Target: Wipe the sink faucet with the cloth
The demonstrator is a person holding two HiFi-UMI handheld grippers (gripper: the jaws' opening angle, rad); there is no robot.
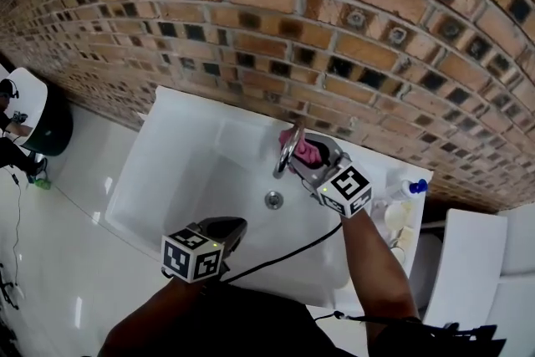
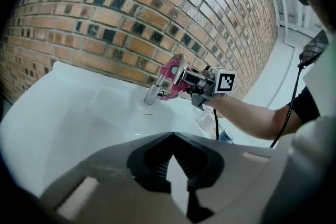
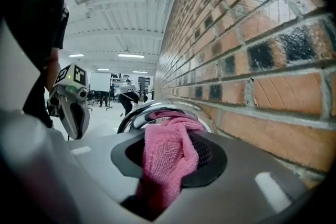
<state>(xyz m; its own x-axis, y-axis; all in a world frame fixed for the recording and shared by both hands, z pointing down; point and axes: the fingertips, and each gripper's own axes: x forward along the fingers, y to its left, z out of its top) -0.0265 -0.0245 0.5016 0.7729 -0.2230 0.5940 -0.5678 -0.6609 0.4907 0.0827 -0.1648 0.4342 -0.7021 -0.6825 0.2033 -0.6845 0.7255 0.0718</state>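
Note:
A chrome faucet [image 1: 287,155] curves out from the brick wall over the white sink [image 1: 180,180]. My right gripper [image 1: 308,156] is shut on a pink cloth [image 1: 303,148] and presses it against the faucet's arch [image 3: 152,110]; the cloth [image 3: 167,157] fills the jaws in the right gripper view. From the left gripper view the faucet [image 2: 157,85] and cloth [image 2: 170,77] show across the basin. My left gripper [image 1: 230,232] hovers over the sink's near rim, shut and holding nothing [image 2: 173,162].
The brick wall [image 1: 351,21] stands right behind the faucet. The drain [image 1: 273,199] lies under the spout. A blue-capped bottle [image 1: 408,190] rests on the sink's right ledge. A black cable [image 1: 284,255] runs across the front rim.

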